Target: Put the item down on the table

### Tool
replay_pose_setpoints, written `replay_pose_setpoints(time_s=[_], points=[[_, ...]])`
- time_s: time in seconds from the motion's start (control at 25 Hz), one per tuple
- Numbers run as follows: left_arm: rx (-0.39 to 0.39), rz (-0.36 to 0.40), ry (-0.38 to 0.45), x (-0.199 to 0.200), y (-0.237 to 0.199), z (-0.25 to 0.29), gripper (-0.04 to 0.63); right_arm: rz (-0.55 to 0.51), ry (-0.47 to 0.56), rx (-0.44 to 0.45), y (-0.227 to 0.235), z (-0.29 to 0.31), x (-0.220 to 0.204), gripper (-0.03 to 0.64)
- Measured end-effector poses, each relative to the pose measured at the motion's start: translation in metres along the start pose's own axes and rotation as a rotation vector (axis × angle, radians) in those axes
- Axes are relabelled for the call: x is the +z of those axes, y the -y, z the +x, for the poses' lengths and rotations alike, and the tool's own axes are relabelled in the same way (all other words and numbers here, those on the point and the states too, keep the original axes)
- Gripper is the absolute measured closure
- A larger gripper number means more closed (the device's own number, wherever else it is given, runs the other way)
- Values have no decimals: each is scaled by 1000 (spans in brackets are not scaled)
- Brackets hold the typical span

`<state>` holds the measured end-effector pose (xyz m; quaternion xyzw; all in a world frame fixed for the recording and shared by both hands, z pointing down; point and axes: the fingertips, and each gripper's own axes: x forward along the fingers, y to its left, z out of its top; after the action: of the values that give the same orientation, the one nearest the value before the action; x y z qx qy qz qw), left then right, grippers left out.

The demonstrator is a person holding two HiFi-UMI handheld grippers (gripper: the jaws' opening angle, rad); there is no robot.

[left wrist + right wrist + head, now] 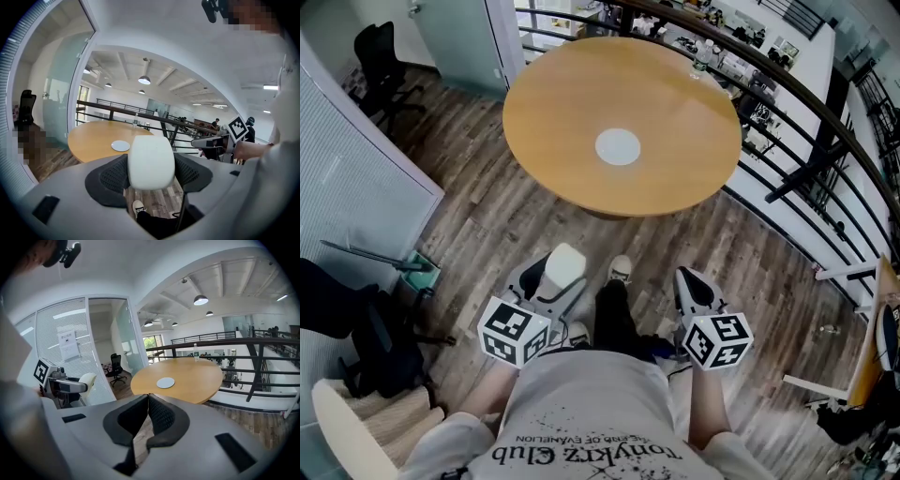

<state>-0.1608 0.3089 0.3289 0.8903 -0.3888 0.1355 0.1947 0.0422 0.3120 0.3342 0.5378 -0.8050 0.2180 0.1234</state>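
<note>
Left tongs (151, 172) are clamped on one white rounded item (565, 266), lower left of the head view. Right tongs (147, 401) are pinched together. One round bench (572, 89) up top, with one white disc (618, 147) on it.

floor: wood planks (497, 220) | round wooden table (581, 94) | black railing (225, 343) | office chair (380, 56) | blinds (347, 178) | pendant lamps (200, 299)

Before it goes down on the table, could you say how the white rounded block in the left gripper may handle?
The white rounded block looks smooth, so it may slip if the left gripper loosens. Its broad flat-looking faces suggest it would sit steadily rather than roll.
</note>
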Motion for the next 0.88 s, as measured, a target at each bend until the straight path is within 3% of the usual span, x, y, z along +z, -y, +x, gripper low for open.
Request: replay_pose_setpoints(time_s=[0.28,0.64,0.88], points=[[21,2,-2,37,-36,70,273,-13,-1,40,48,72,43,592],[63,2,11,111,-90,160,273,-61,13,115,102,166,131,592],[87,1,6,140,-108,210,273,-72,-2,137,145,202,159,592]])
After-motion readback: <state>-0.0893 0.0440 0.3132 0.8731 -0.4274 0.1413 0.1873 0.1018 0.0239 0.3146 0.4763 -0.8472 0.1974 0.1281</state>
